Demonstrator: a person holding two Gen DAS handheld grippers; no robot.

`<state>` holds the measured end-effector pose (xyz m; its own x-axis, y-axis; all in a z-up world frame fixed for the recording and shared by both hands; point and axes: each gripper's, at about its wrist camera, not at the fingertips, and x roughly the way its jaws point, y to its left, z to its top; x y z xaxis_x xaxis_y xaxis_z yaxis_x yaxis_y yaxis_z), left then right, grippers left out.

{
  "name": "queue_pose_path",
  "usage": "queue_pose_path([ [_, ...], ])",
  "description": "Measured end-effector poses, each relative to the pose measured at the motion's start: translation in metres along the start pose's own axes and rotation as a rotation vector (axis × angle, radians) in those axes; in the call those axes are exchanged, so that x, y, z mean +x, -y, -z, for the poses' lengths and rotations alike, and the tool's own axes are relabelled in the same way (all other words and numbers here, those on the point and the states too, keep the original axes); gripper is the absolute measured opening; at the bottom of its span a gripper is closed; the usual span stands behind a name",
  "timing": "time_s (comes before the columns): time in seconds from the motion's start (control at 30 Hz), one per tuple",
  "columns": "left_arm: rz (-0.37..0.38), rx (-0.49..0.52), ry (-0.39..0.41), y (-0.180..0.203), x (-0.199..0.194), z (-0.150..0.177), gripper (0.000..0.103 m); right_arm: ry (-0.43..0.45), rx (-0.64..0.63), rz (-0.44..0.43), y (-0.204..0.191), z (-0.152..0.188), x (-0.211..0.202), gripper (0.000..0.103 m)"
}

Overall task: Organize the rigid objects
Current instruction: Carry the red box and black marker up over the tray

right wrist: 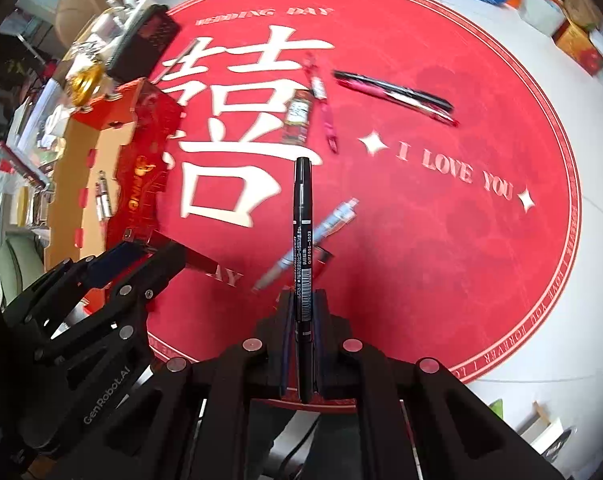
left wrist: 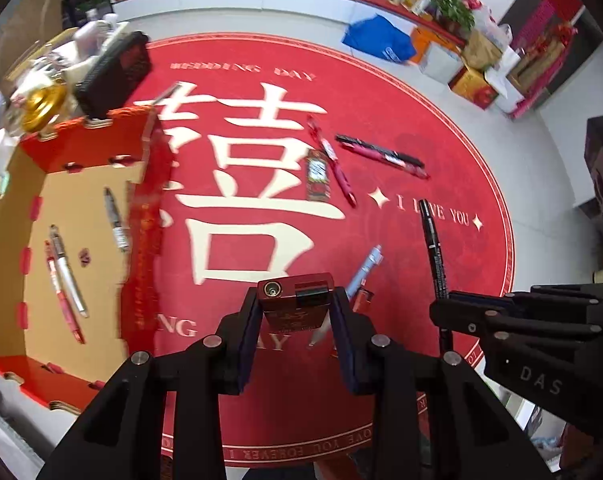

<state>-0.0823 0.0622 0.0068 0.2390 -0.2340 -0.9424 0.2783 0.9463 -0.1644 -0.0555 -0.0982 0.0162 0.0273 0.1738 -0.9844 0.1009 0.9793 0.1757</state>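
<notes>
Both hands are loaded: the left gripper (left wrist: 295, 312) has its jaws closed on a red lighter (left wrist: 295, 304), and the right gripper (right wrist: 301, 344) pinches a black marker (right wrist: 302, 240), both above the red mat (left wrist: 421, 240). Three pens (left wrist: 67, 268) already lie in the cardboard box (left wrist: 5, 248) to the left. By my reckoning it's about half done, with a blue pen (left wrist: 363, 268), red pens (left wrist: 337, 164) and a small packet (left wrist: 316, 176) left on the mat.

Bright, even light; edges warped, perhaps motion-blurred.

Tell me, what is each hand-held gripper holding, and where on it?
The left hand-held gripper clamps a red lighter by its sides. The right hand-held gripper pinches a black marker near its lower end.
</notes>
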Motion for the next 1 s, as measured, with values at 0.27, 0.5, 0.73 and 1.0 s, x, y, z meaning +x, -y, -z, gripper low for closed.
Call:
queue_pose_path([
  [0.27,-0.05,-0.09,0.053,-0.047,-0.023,-0.001,0.037,0.011,-0.076,-0.025,-0.048,-0.016,0.0,0.01],
  [0.5,-0.122,-0.171,0.078,-0.097,-0.035,0.001,0.037,0.022,-0.147,-0.068,-0.097,-0.032,0.005,0.01],
  [0.73,-0.189,-0.255,0.083,-0.139,-0.039,0.005,0.037,0.027,-0.237,-0.095,-0.147,-0.044,0.013,0.01],
  [1.0,-0.277,-0.367,0.061,-0.187,-0.037,0.008,0.037,0.044,-0.352,-0.092,-0.201,-0.061,0.022,0.01],
])
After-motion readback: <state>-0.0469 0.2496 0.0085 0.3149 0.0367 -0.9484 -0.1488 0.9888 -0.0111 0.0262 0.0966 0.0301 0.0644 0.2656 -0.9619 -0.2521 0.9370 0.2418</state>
